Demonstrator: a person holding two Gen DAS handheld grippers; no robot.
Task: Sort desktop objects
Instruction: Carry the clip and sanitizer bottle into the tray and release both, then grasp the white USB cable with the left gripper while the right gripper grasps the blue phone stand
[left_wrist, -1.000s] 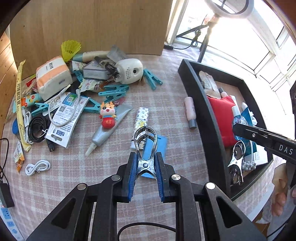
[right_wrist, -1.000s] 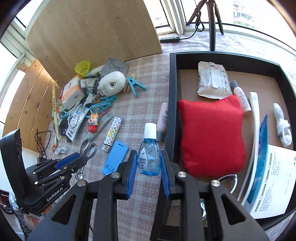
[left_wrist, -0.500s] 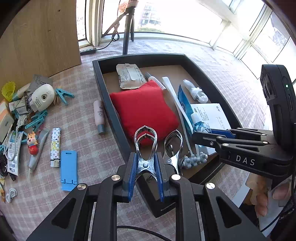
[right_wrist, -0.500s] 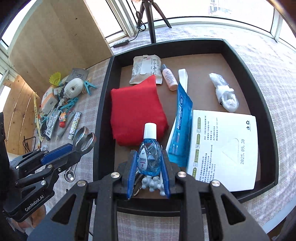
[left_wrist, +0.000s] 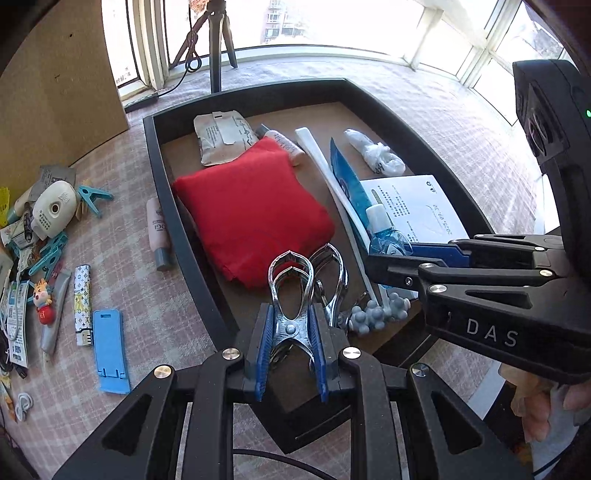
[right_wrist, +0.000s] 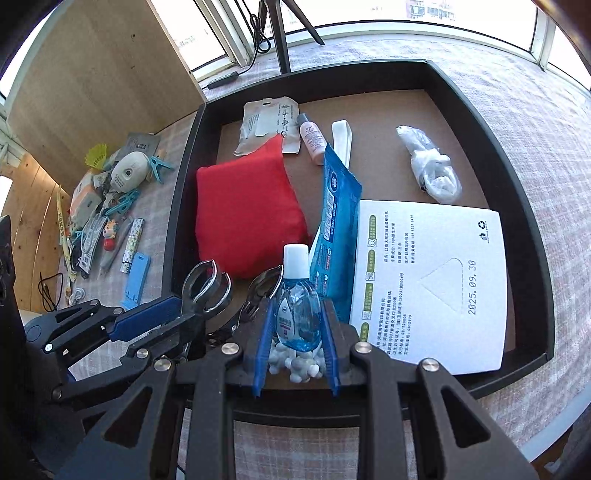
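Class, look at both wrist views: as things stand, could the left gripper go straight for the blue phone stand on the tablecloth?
Probably not yet. The left gripper is shut on a metal clip over the black tray. The blue phone stand lies uncovered outside the tray, so only the occupied jaws block it.

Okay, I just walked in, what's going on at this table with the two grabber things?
A person is sorting desk clutter into a black tray. The left gripper is shut on a metal clip, and the right gripper is shut on a small blue bottle; both are held over the tray's near corner. Already in the tray are a red pouch, a white box, another metal clip and other bits. A pile of unsorted items lies on the checked cloth beside it.
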